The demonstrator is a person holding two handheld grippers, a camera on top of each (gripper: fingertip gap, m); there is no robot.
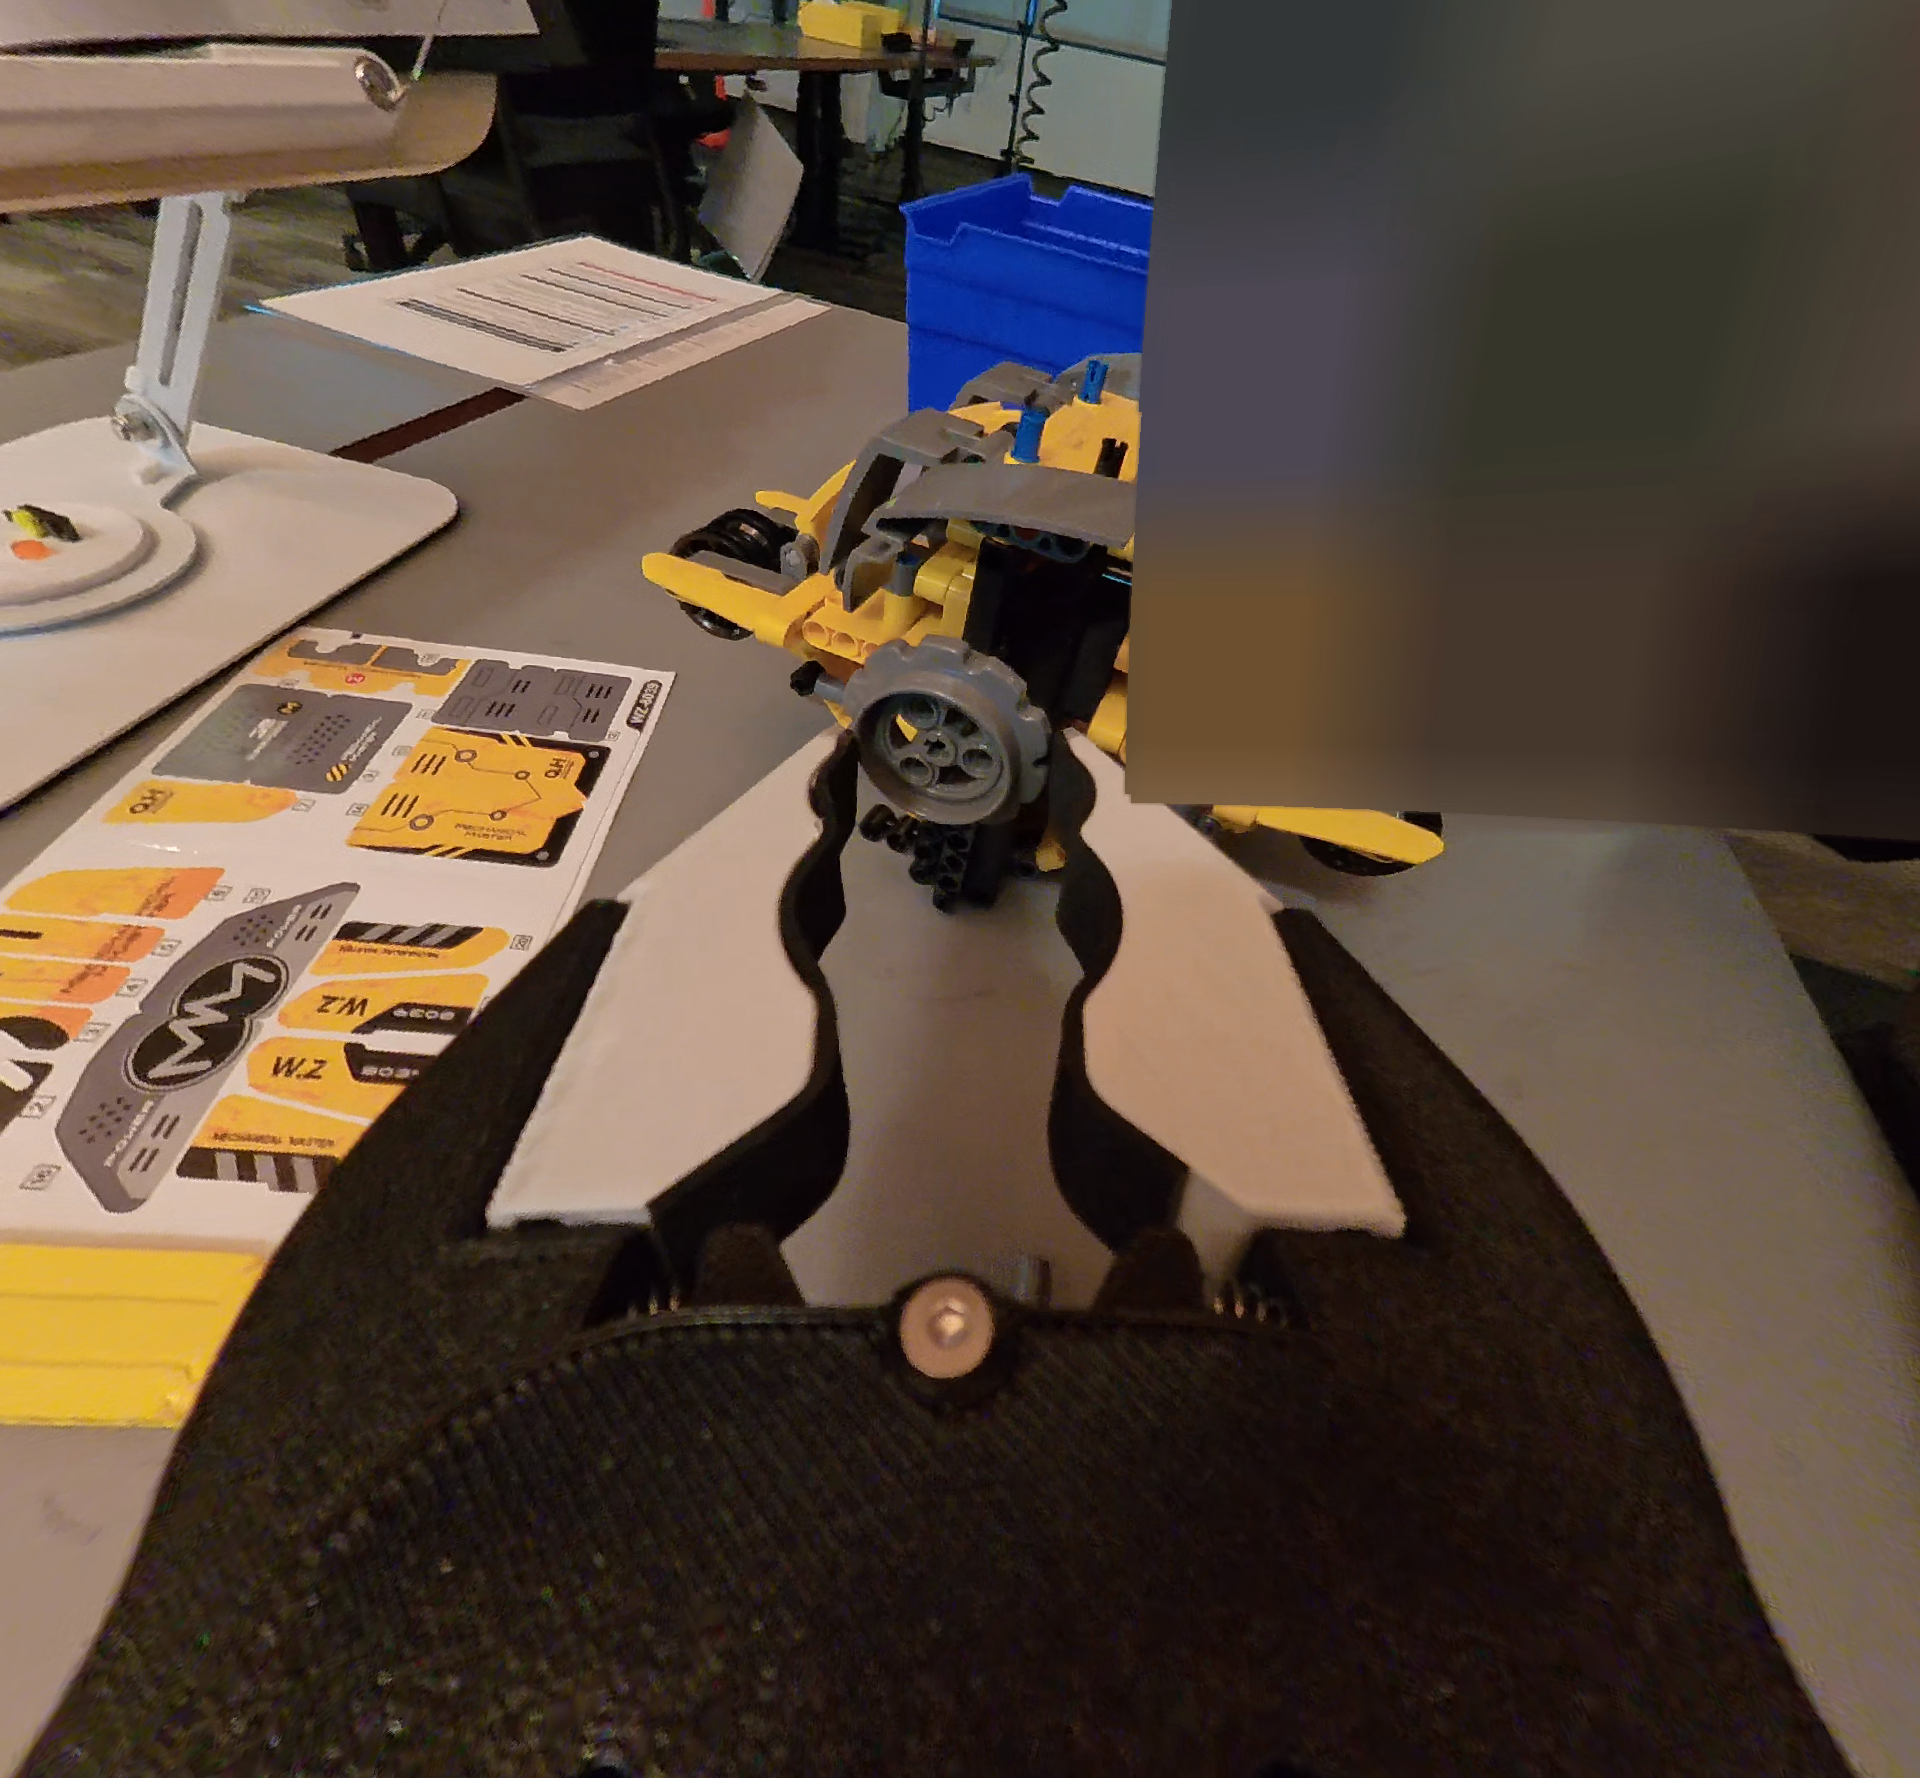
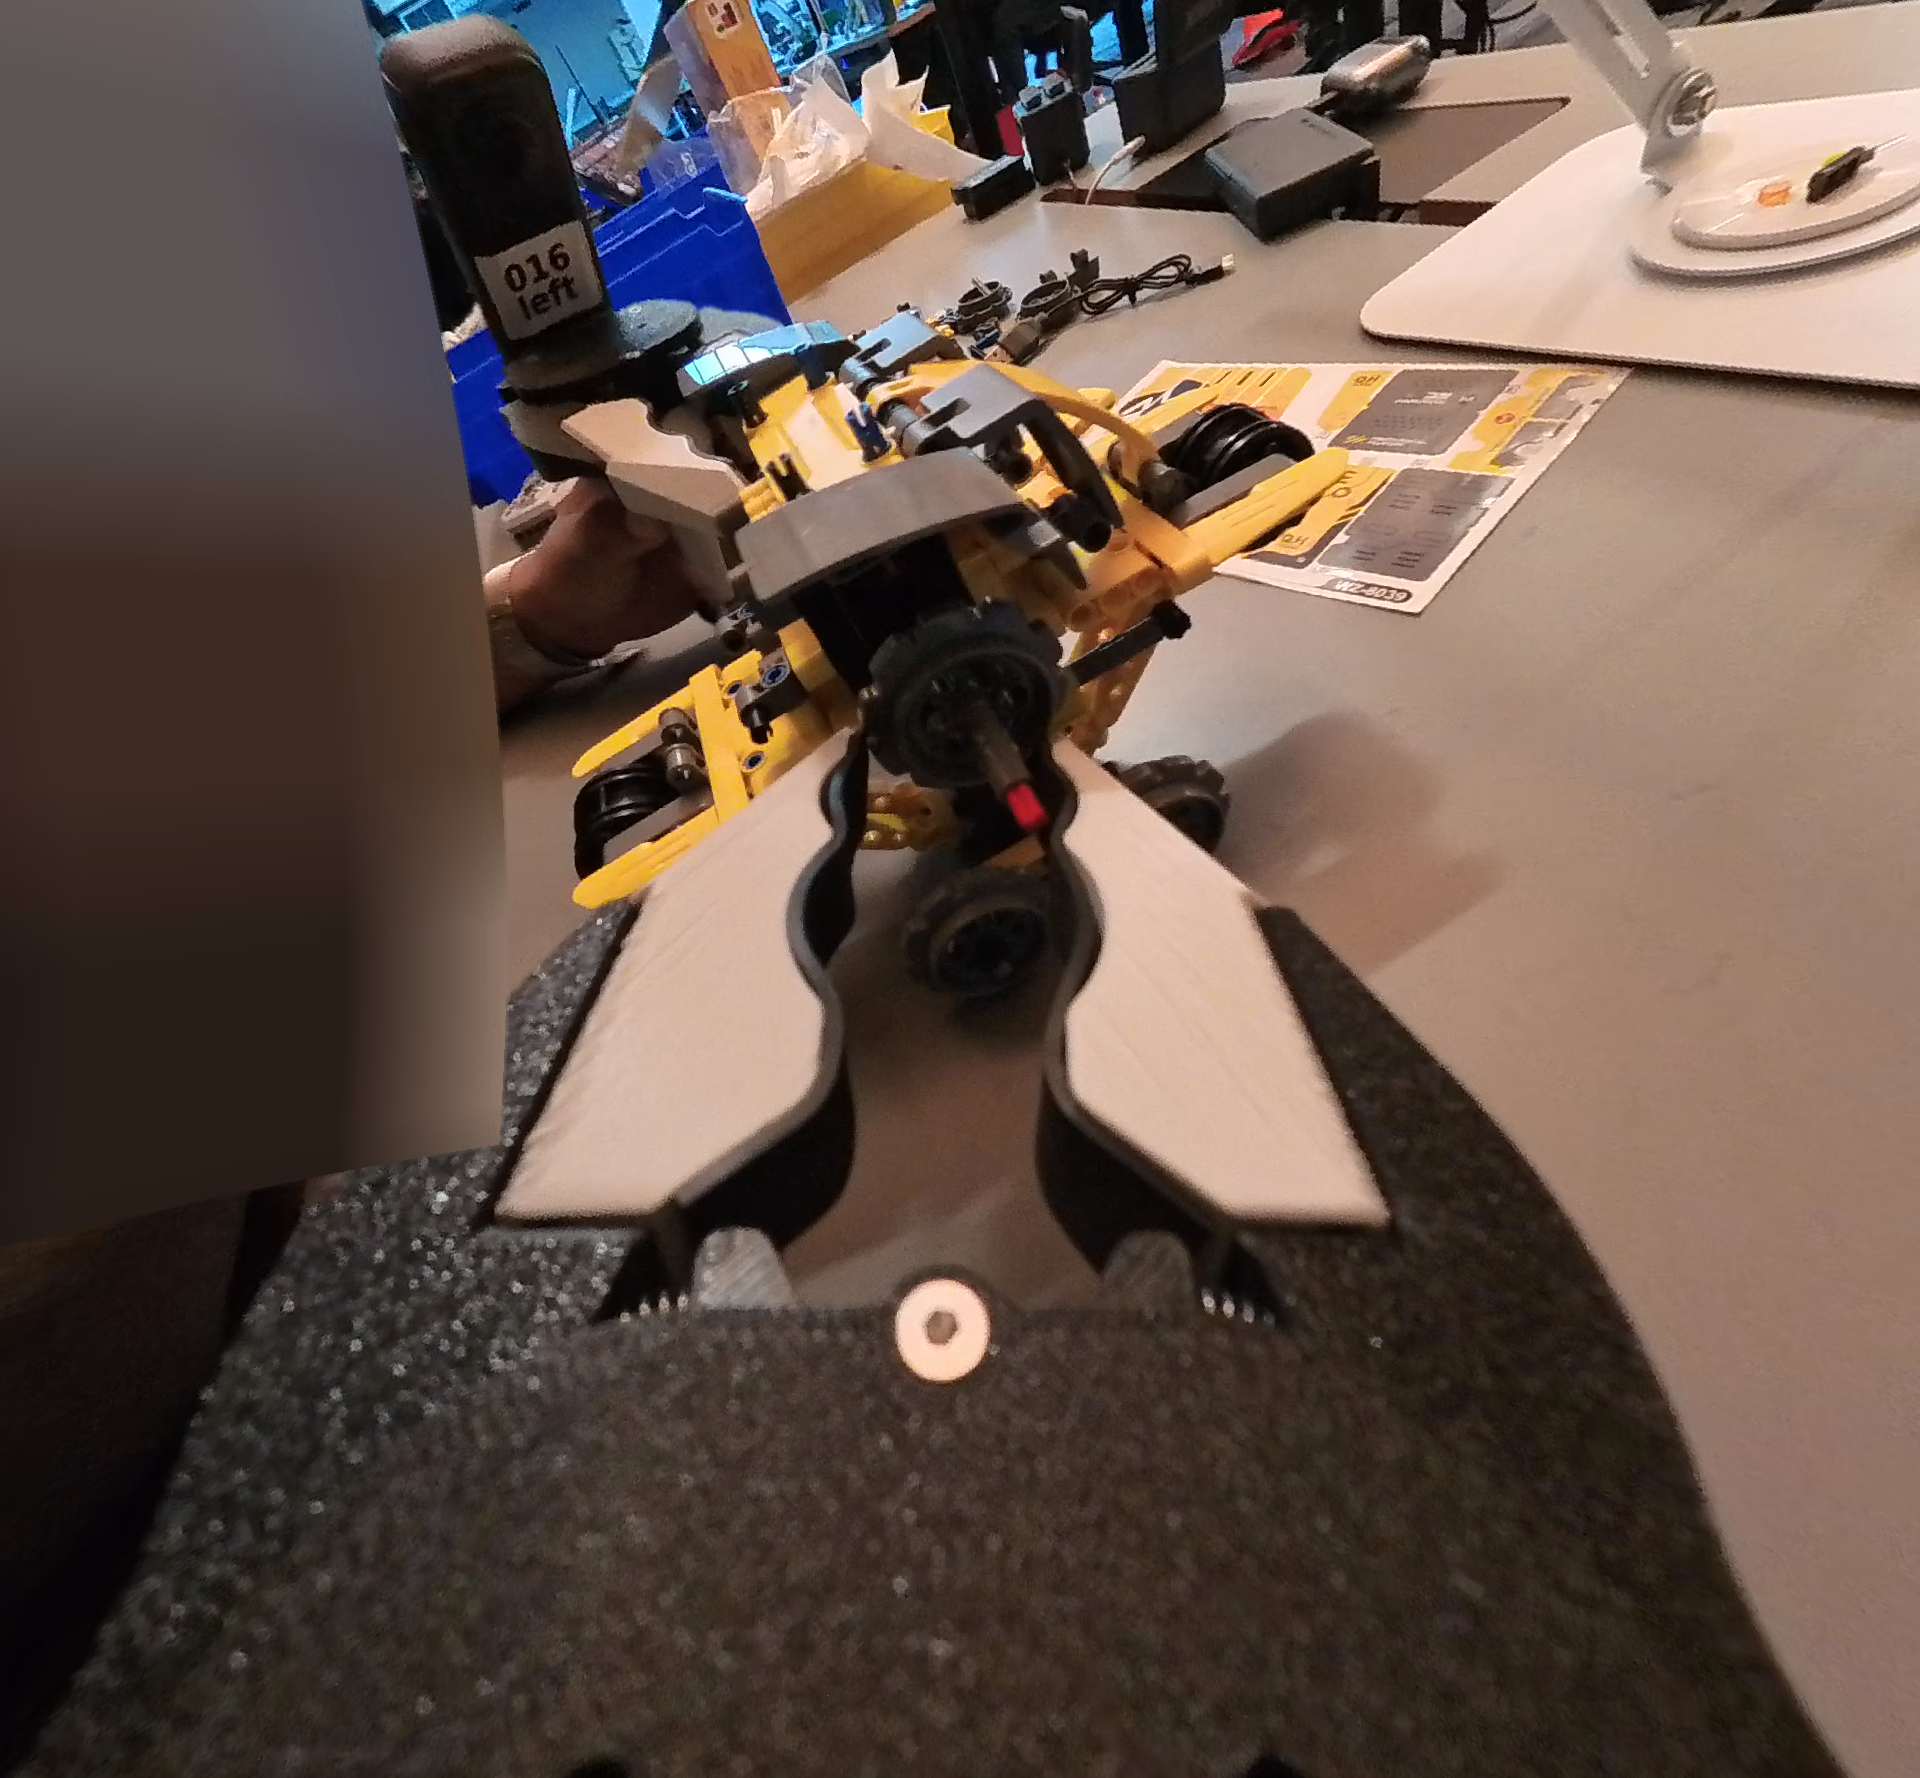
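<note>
A yellow, grey and black brick-built vehicle model [image 1: 914, 565] is held between both grippers just above the grey table [image 1: 623, 481]. My left gripper [image 1: 951, 762] is shut on a grey wheel hub [image 1: 940, 741] at one end of the model. My right gripper [image 2: 954, 767] is shut on a black wheel [image 2: 961, 694] with a red-tipped axle [image 2: 1023, 798] at the other end of the model [image 2: 914, 502]. The left gripper [image 2: 665, 481] also shows in the right wrist view, gripping the model's far side, with a hand [image 2: 582, 585] behind it. Two black wheels [image 2: 977, 939] hang below, close to the table.
A sticker sheet [image 1: 312, 897] [image 2: 1382, 471] lies flat beside the model. A white stand base [image 1: 208, 533] [image 2: 1662, 274], a blue bin [image 1: 1018, 294], a printed sheet [image 1: 551, 315], a yellow box [image 1: 94, 1333] and small black parts with a cable [image 2: 1091, 284] sit around. My right fingertips sit around 12 cm from my left ones.
</note>
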